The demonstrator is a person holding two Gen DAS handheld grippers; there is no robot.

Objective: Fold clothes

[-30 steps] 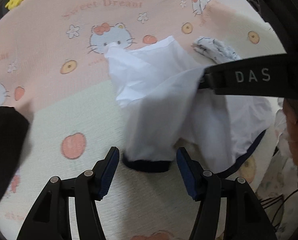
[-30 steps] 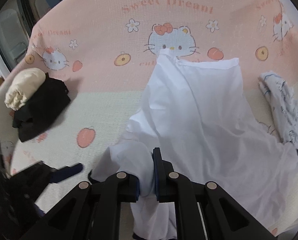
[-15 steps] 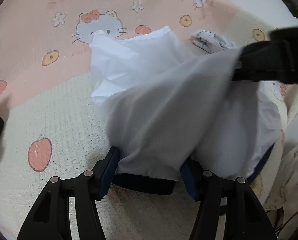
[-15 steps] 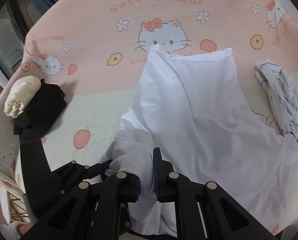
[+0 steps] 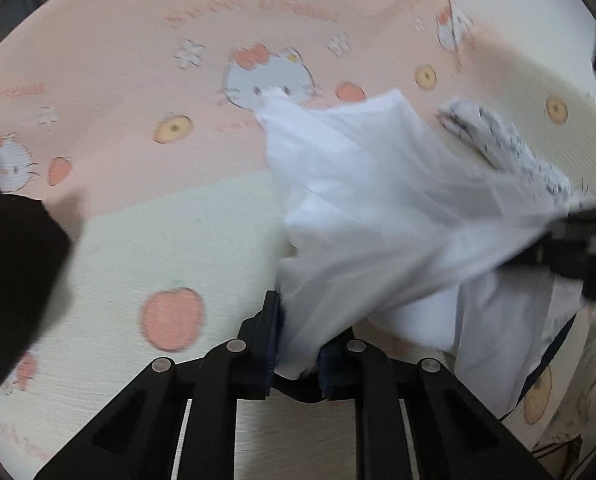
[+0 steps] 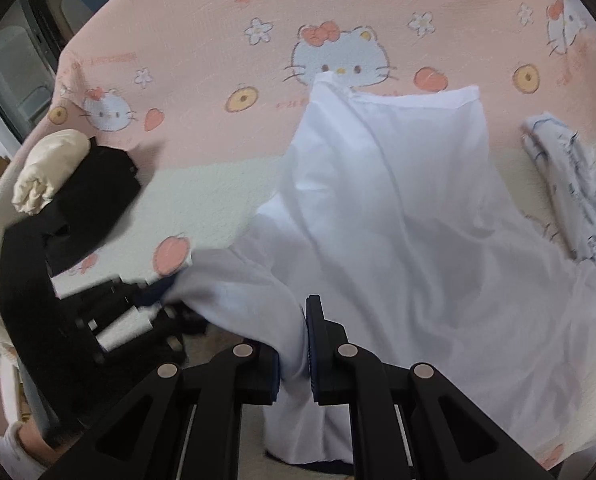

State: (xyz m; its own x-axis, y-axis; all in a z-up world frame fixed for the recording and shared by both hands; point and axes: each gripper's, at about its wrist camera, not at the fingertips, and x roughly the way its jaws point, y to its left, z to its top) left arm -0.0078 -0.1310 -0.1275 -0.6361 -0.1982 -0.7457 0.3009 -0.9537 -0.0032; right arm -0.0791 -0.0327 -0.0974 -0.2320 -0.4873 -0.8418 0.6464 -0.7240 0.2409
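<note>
The left gripper [image 5: 296, 340] has just closed its jaws on the dark-trimmed sleeve end of the white garment [image 6: 398, 208], which a second ago lay between them unpinched. The right gripper [image 6: 294, 354] stays clamped on another fold. The garment sprawls across the pink printed bed sheet [image 6: 202, 40].

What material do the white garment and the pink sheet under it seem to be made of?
White garment: thin, matte woven cloth, probably light cotton or polyester; it drapes softly and looks slightly sheer.
Pink sheet: textured, printed cotton-like fabric with a fine waffle weave, matte.
</note>
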